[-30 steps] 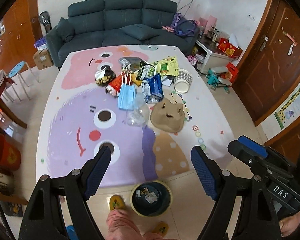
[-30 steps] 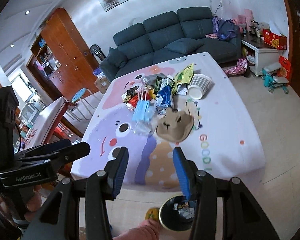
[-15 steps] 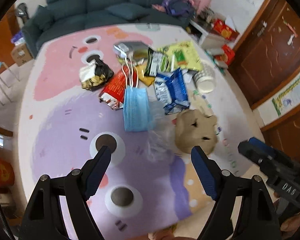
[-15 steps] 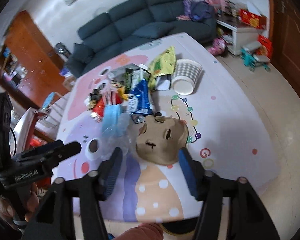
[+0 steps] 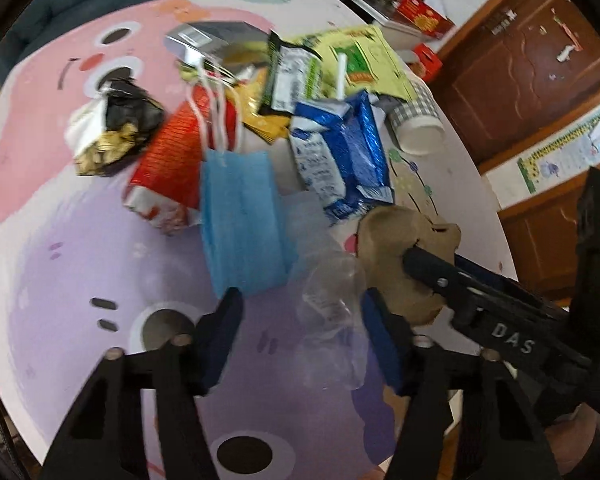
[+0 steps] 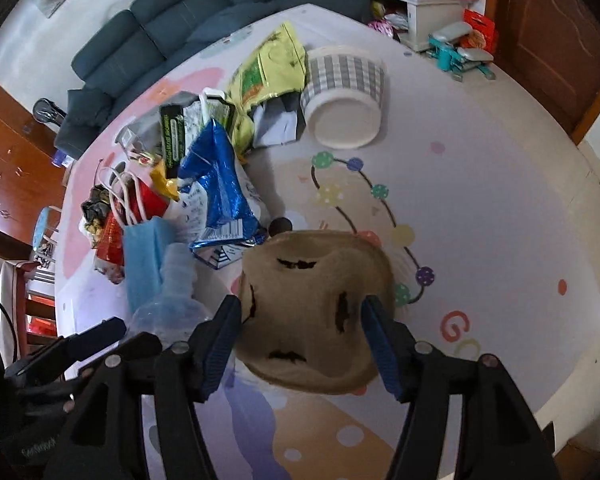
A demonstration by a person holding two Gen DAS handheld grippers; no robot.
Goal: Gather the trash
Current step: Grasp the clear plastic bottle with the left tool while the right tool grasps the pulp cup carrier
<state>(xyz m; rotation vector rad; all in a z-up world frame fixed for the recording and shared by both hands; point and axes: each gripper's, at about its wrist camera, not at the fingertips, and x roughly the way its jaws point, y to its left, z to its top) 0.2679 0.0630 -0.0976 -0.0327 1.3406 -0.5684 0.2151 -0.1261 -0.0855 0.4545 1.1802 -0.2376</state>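
My left gripper (image 5: 302, 322) is closing around the clear plastic bottle (image 5: 332, 300), pads not yet pressing. My right gripper (image 6: 300, 334) is opening, straddling the brown pulp tray (image 6: 314, 312); I judge the crumpled bottle could squirt sideways.

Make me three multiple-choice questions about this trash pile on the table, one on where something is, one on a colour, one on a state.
1. Where does the brown moulded-pulp cup tray lie?
A. between the right tool's fingers
B. inside the checked paper cup
C. on the sofa

2. What colour is the pleated face mask with white ear loops?
A. green
B. light blue
C. black

3. How does the grey-and-white checked paper cup sit?
A. upright
B. crushed flat
C. tipped on its side

Answers: 1 A, the right wrist view shows the tray between the blue pads. 2 B, it is light blue in both views. 3 C, its round white end faces sideways on the table.
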